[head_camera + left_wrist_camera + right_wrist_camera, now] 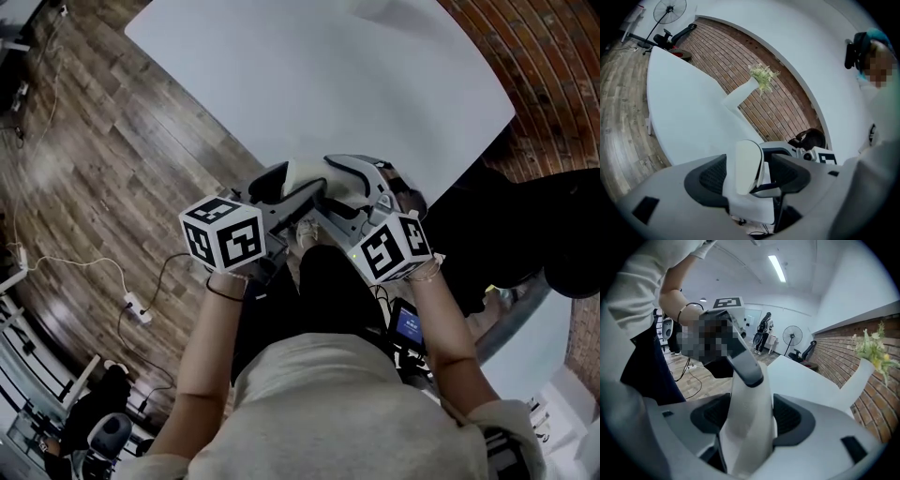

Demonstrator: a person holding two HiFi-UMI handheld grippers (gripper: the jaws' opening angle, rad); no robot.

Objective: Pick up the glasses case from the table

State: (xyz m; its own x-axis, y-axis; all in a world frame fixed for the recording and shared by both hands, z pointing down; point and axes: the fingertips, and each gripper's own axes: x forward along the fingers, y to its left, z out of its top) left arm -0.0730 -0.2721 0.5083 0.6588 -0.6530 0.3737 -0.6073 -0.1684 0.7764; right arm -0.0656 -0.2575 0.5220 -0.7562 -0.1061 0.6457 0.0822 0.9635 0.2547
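Observation:
A white glasses case hangs in the air over the near edge of the white table, held between my two grippers. In the right gripper view the case fills the gap of my right gripper, and both dark pads press on it. The case's other end stands between the jaws of my left gripper. These jaws are wide apart, with a gap on each side of the case. One grey finger of the left gripper lies along the case's top.
A white vase with pale flowers stands at the table's far side, by the brick wall. Wooden floor with a cable and power strip lies to the left. A fan and office chair stand beyond.

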